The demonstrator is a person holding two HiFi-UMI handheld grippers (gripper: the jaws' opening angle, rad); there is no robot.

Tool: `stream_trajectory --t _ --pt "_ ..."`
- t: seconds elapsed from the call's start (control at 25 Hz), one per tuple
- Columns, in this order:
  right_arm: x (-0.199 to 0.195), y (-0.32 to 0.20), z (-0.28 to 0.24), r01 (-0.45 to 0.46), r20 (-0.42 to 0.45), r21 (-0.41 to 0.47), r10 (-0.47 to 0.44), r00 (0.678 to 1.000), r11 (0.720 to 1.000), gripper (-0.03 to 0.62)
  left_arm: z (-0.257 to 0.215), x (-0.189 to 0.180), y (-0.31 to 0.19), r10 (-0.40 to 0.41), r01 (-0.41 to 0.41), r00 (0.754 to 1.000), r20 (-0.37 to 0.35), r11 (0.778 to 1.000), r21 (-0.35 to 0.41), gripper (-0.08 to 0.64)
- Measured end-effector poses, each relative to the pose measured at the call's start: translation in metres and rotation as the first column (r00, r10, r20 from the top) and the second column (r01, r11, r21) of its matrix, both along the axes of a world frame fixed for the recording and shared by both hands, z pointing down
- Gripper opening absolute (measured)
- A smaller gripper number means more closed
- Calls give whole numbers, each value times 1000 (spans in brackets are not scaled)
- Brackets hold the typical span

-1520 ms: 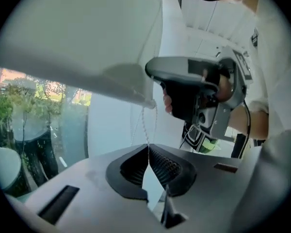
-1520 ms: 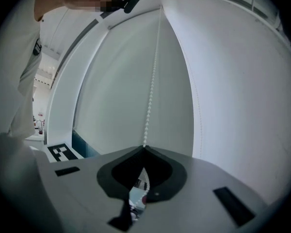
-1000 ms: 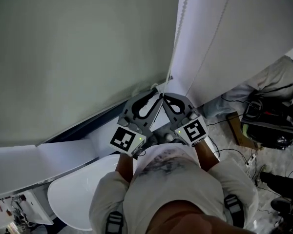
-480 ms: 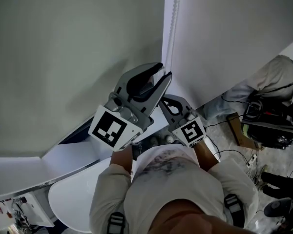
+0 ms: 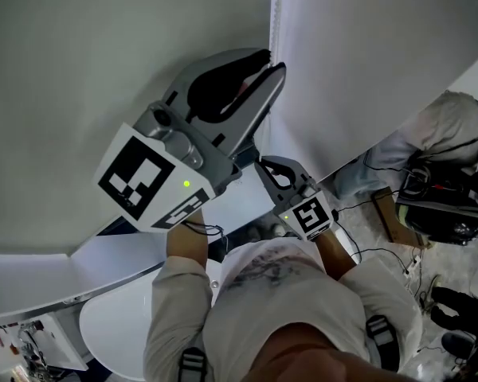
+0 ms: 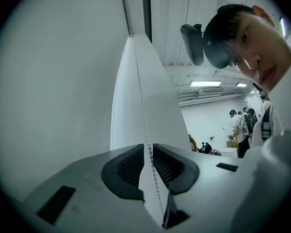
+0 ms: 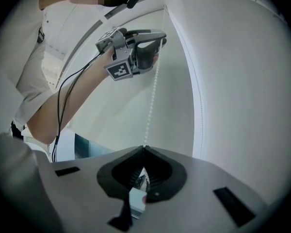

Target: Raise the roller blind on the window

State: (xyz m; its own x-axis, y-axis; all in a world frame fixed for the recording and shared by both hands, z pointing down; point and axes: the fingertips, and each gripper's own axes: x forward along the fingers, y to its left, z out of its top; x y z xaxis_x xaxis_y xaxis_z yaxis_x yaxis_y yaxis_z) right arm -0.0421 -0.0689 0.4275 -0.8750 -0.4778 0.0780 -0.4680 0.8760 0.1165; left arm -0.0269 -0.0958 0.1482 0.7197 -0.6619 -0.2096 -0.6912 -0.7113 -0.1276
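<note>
Roller blind plain grey-green, lowered, white bead chain hanging alongside

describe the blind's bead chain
The bead chain is a thin string of small white beads, plastic-looking, hanging taut and near vertical beside the white blind. The right gripper is shut on its lower part; higher up it runs through the left gripper, whose jaws have just been closing but do not press it.

Speckled floor, black cables on it, brown box, black equipment
</note>
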Motion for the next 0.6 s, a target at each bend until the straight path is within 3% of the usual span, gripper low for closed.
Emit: stream_trajectory --t 0.28,0.6 --pt "-2 -1 0 6 -2 2 -6 1000 1000 61 -4 3 4 -35 35 999 26 999 8 6" --pt "-3 5 45 9 -106 -72 -17 994 997 61 41 9 7 -97 99 995 37 995 -32 6"
